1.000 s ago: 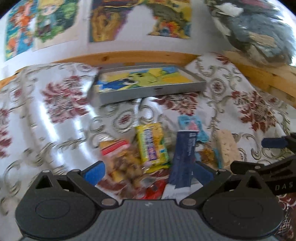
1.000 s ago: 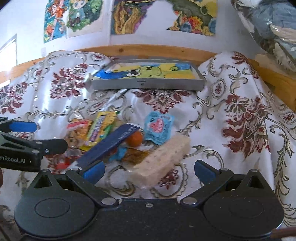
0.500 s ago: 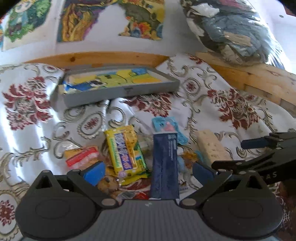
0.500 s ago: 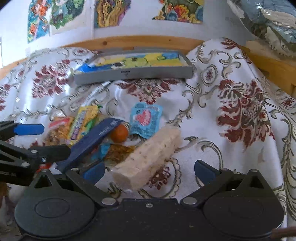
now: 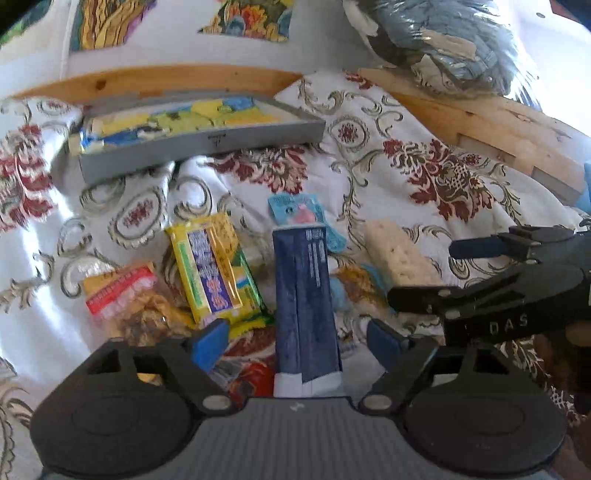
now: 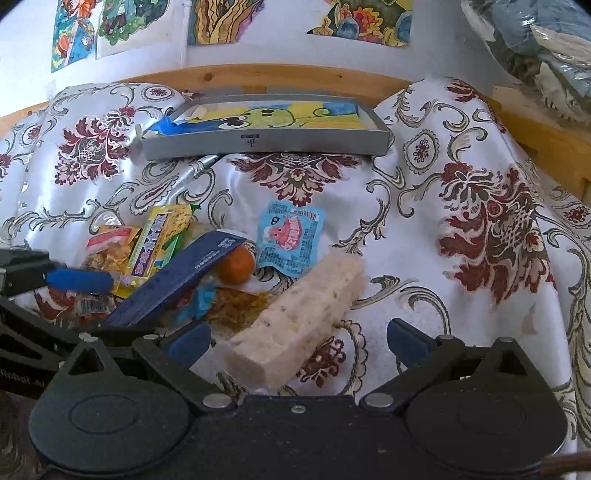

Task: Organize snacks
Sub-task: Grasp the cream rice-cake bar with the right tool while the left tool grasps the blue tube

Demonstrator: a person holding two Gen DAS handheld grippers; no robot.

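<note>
**Snacks heaped on the patterned cloth, both grippers spread above them**

We see the snacks in a loose pile on a white cloth (image 6: pixel 461 122) with dark red flower patterns. A dark blue packet (image 5: pixel 306 295) lies long across the heap, its near end between the fingers of the left gripper (image 5: pixel 297 338) — the jaws are spread wide and touch nothing we can make out. Just left of it lies a yellow packet (image 5: pixel 208 266) with a purple label, and further left a clear bag with a red strip (image 5: pixel 118 295). Beyond the blue packet's far end lies a light blue sachet (image 6: pixel 290 238) with a pink figure, flat on the cloth. A small orange round thing (image 6: pixel 236 269) sits beside the sachet, partly under the blue packet's edge.

To the right of the pile lies a pale wrapped bar (image 6: pixel 295 325), slanted, its near end between the fingers of the right gripper (image 6: pixel 299 341). That gripper is also spread, and we cannot tell whether either finger touches the bar.

Further back a shallow grey tray (image 6: pixel 266 142) rests on the cloth — a yellow and blue picture fills its bottom. Behind it runs a wooden rail (image 6: pixel 258 75), and colourful drawings (image 6: pixel 221 18) hang on the white wall.
</note>
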